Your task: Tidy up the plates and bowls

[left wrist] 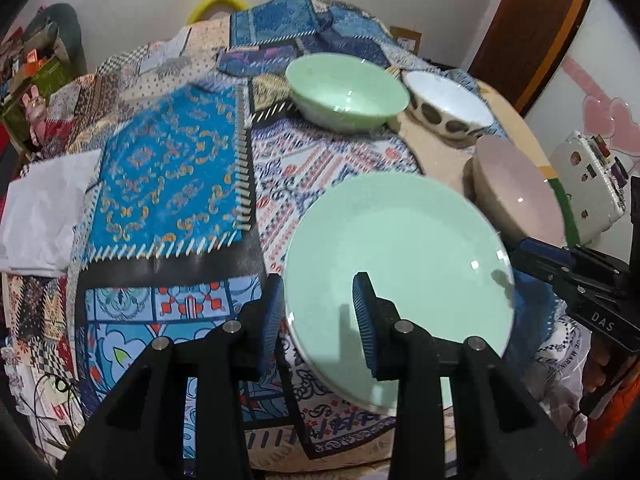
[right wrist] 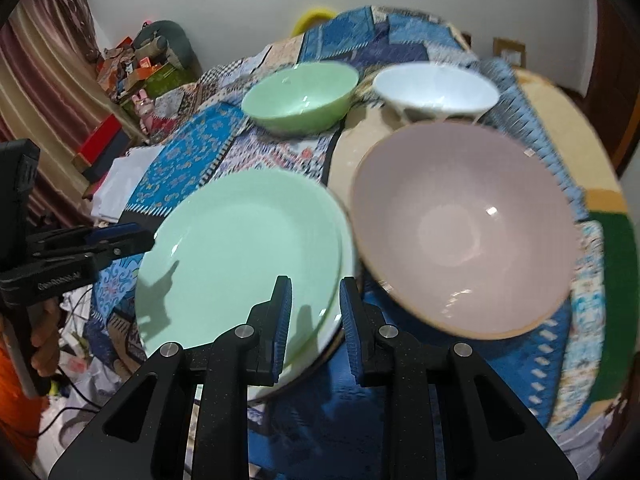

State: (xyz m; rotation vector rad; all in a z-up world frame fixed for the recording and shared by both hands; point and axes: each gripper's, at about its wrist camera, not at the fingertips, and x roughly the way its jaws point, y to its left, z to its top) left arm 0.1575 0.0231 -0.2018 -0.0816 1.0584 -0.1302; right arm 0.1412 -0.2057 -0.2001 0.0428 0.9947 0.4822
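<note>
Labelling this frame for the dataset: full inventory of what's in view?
green plate: 1, mint green, near table edge, both grippers at its rim
green bowl: 1, mint green, far side
spotted bowl: 1, white with dark spots, right of green bowl
pink bowl: 1, pale pink, right of plate
tablecloth: 1, blue patchwork, covers table
white cloth: 1, white, left edge
left gripper: 1, black, blue pads astride plate's left rim
right gripper: 1, black, blue pads astride plate's right rim

Patchwork cloth and clutter around the table

A patterned blue patchwork tablecloth point(left wrist: 168, 184) covers the table; folded white paper point(left wrist: 44, 220) lies at its left edge. Behind — a yellow ring point(left wrist: 218, 2) by the wall, a heap of boxes point(right wrist: 136, 68), striped curtains point(right wrist: 44, 92) and a pink rabbit figure point(right wrist: 143, 109).
</note>
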